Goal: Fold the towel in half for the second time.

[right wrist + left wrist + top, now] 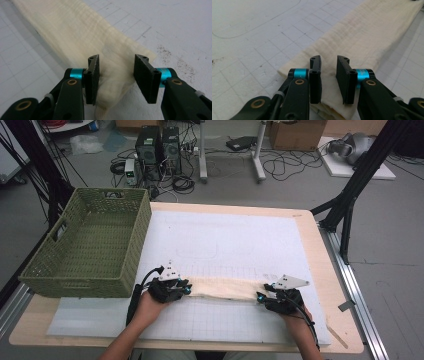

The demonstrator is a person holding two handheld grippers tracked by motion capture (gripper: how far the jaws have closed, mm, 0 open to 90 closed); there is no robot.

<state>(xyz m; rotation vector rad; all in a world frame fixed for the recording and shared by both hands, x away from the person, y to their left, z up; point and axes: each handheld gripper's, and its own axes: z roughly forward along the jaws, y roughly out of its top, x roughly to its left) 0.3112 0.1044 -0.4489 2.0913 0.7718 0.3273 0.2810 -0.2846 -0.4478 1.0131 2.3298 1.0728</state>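
A cream cloth (pixel 227 289), folded into a long narrow strip with soft creases and a fine weave, lies across the white gridded mat (pixel 235 245) on the bench (pixel 320 250), near its front edge. The left tool (pixel 328 80) straddles one end, jaws slightly apart over the fabric. The right tool (pixel 116 78) stands apart around the other, bunched end.

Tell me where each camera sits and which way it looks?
High view: sits above the person's side, looks down on the white gridded table mat, green woven basket and both forearms.
Left gripper view: rides the left gripper, looks along its black jaws at the long folded cream cloth.
Right gripper view: rides the right gripper, jaws around the cloth's other end.
All share the cloth.
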